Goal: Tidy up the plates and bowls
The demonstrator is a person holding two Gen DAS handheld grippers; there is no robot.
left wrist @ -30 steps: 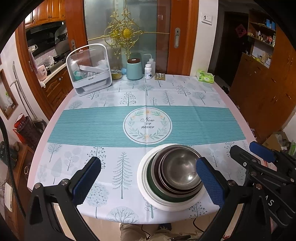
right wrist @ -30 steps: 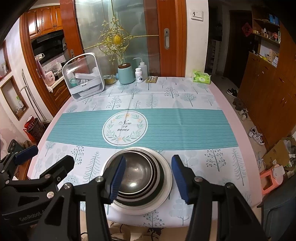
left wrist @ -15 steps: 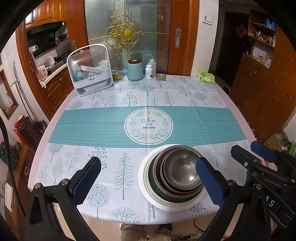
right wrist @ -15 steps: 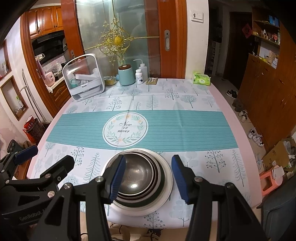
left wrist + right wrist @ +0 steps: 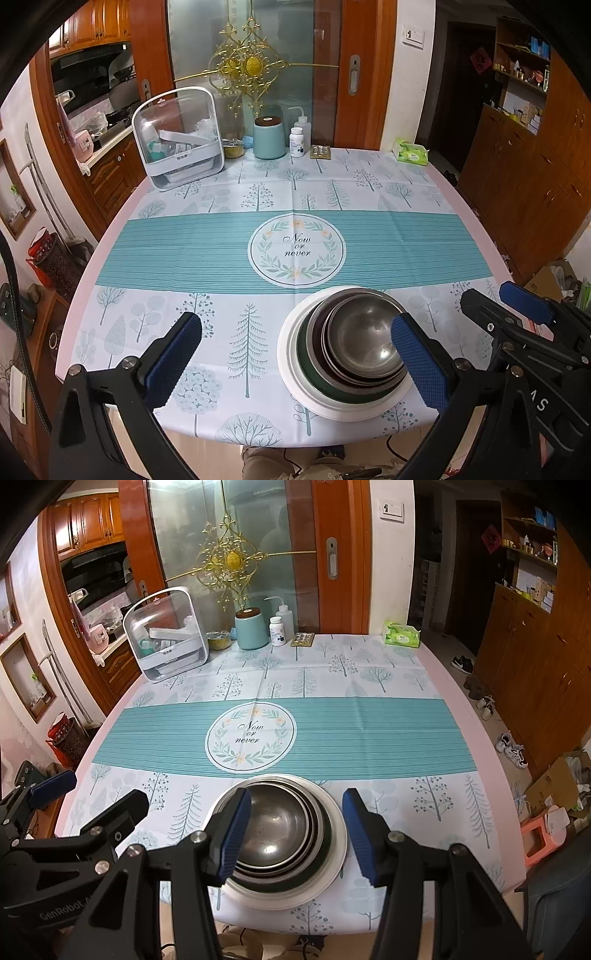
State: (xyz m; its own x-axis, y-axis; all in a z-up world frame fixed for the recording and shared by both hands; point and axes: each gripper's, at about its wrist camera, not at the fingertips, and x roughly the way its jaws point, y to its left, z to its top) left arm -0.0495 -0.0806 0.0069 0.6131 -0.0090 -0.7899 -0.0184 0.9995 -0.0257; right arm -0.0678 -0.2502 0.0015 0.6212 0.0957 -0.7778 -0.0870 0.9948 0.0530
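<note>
Hovering over the near edge of the table point(image 5: 110, 236), my two tongs pointed down at one stack: steel bowls point(image 5: 279, 823) nested in a dark green dish, all on a white plate point(image 5: 338, 853). The stack sat on the tree-printed tablecloth point(image 5: 388, 243), just in front of its teal band. My right tongs point(image 5: 295, 834) stood spread, one pad over the stack's left rim, the other off its right edge; neither clearly pressed on it. My left tongs point(image 5: 295, 362) were spread wide, the stack lying before their right pad point(image 5: 419, 363), the left pad point(image 5: 173, 358) well apart from it. Nothing was pinched.
</note>
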